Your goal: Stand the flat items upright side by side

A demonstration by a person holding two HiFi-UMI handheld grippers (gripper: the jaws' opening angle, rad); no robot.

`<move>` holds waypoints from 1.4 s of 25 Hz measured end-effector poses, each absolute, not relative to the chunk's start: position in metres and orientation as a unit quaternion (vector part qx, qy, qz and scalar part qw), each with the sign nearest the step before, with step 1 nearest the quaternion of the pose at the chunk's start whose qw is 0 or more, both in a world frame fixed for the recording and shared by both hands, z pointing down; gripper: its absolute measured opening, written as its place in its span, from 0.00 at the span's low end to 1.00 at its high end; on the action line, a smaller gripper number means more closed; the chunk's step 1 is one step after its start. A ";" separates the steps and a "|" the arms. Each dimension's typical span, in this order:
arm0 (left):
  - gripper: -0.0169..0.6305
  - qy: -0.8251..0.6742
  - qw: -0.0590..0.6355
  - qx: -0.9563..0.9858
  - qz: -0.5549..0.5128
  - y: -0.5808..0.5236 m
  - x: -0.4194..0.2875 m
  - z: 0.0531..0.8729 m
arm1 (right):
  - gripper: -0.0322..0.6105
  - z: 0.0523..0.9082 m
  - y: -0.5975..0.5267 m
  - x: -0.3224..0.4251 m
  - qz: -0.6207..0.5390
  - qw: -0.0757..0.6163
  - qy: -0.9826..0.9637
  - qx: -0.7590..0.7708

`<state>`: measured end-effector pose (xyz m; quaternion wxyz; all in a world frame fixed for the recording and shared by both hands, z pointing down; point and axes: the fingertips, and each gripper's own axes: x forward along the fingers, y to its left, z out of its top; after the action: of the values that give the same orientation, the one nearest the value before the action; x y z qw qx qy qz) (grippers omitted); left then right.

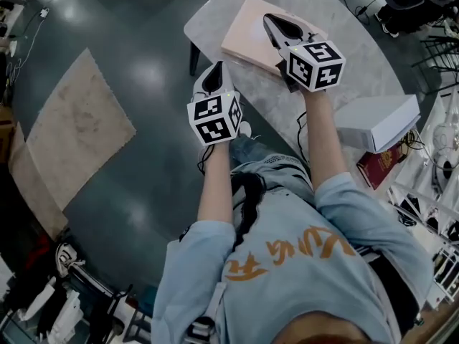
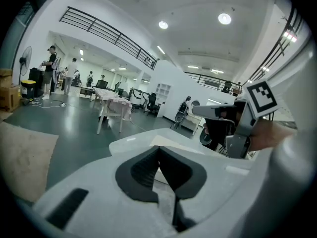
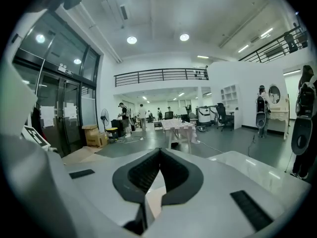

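A pale pink flat item [image 1: 244, 38] lies on the grey marbled table [image 1: 215, 20], at its far side. My right gripper [image 1: 271, 21] is shut and empty, its tips hovering over that item. In the right gripper view the shut jaws [image 3: 160, 151] hide most of the item. A white flat box [image 1: 376, 119] lies at the table's right edge, and a dark red book [image 1: 380, 165] lies beside it. My left gripper [image 1: 217, 69] is shut with nothing in it, over the table's near left edge. In the left gripper view its jaws [image 2: 158, 148] point at the pale item [image 2: 171, 142].
Beyond the table's left edge there is dark glossy floor with a beige rug [image 1: 72, 131]. Racks and wire shelving [image 1: 441, 156] crowd the right side. Cluttered gear lies at the lower left [image 1: 50, 292]. Far off stand another table [image 2: 111, 105] and several people.
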<state>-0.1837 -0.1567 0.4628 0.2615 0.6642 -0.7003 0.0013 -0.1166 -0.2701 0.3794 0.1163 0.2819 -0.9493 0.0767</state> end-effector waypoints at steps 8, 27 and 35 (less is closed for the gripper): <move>0.04 -0.682 0.269 0.679 0.049 -0.197 -0.179 0.483 | 0.05 0.407 -0.323 -0.114 0.099 0.128 -0.938 0.307; 0.07 -0.679 0.319 0.658 0.066 -0.217 -0.184 0.524 | 0.05 0.447 -0.387 -0.130 0.109 0.176 -0.930 0.302; 0.16 -0.656 0.364 0.656 0.079 -0.237 -0.188 0.546 | 0.09 0.478 -0.428 -0.138 0.107 0.233 -0.927 0.273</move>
<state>-0.1877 -0.2375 0.5456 0.3643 0.6562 -0.6561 0.0788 -0.1377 -0.4284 0.4776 0.2329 0.2733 -0.9272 0.1069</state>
